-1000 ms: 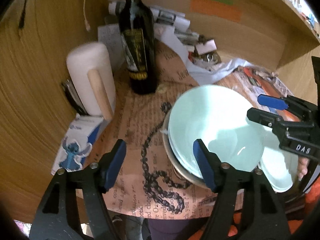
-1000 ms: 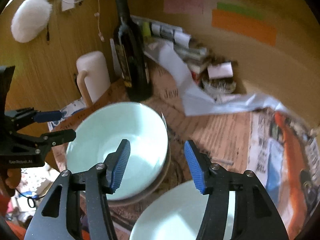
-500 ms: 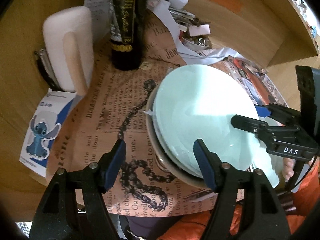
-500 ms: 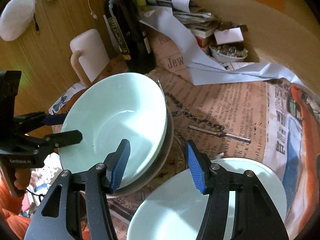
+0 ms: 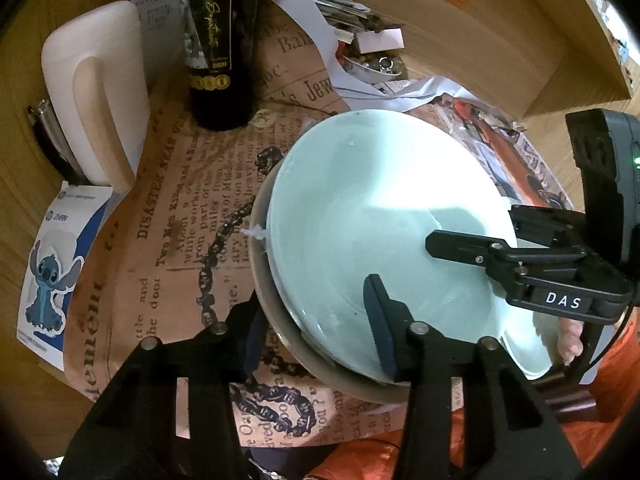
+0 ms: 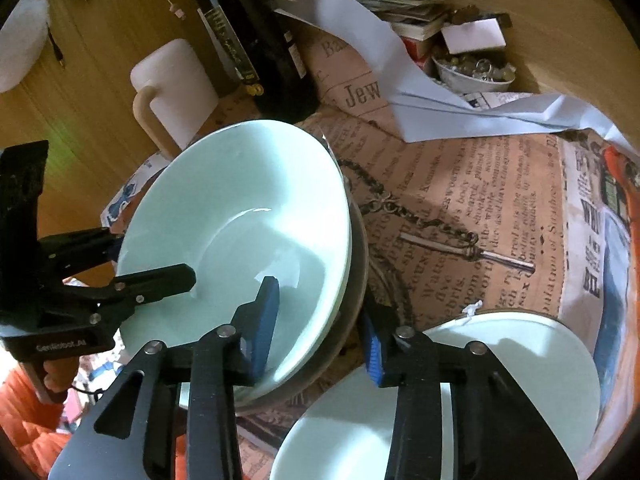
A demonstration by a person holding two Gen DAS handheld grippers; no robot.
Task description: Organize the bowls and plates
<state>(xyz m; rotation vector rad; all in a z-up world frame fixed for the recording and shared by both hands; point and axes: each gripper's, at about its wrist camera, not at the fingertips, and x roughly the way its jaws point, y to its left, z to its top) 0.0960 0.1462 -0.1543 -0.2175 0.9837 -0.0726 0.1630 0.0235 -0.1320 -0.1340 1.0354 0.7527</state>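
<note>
Both grippers have dropped closer to the stacked dishes than a second ago, and both sets of jaws are now closing. The left gripper (image 5: 316,324) straddles the near rim of the pale green bowl (image 5: 384,216), one finger inside, one outside by the grey bowl (image 5: 276,324) it sits in; pads look not yet pressed. The right gripper (image 6: 320,324) straddles the opposite rim the same way, not yet clamped as far as I can tell. The stack sits on the newspaper-covered counter (image 6: 460,200), the white plate (image 6: 500,360) just beside it. Judgement: two-handed lift of the stack is about to start.
</note>
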